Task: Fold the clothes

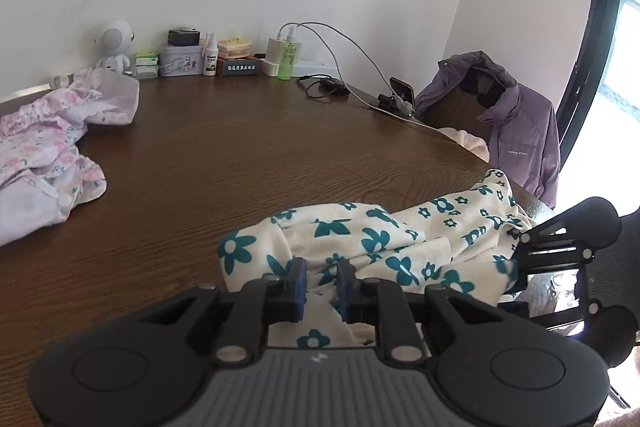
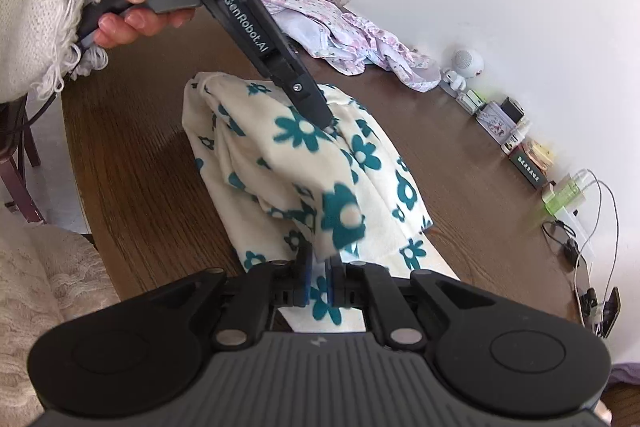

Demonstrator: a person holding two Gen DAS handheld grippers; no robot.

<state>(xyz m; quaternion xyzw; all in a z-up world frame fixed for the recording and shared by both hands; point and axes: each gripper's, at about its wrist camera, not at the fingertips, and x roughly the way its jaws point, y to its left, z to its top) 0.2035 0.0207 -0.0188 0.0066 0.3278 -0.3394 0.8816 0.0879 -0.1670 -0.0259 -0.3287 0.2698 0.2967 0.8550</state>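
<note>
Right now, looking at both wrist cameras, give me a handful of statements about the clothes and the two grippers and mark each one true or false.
1. The cream garment with teal flowers lies on the wooden table. True.
2. The right gripper hangs open, clear of any cloth. False: its jaws are shut on the flowered garment's fabric.
3. The left gripper has flowered cloth between its fingers. True.
4. The pink floral clothes are folded in a neat stack. False: they lie crumpled in a loose heap.
5. A purple jacket hangs on a chair beside the table. True.
6. The flowered garment lies flat and smooth. False: it is bunched and creased.
</note>
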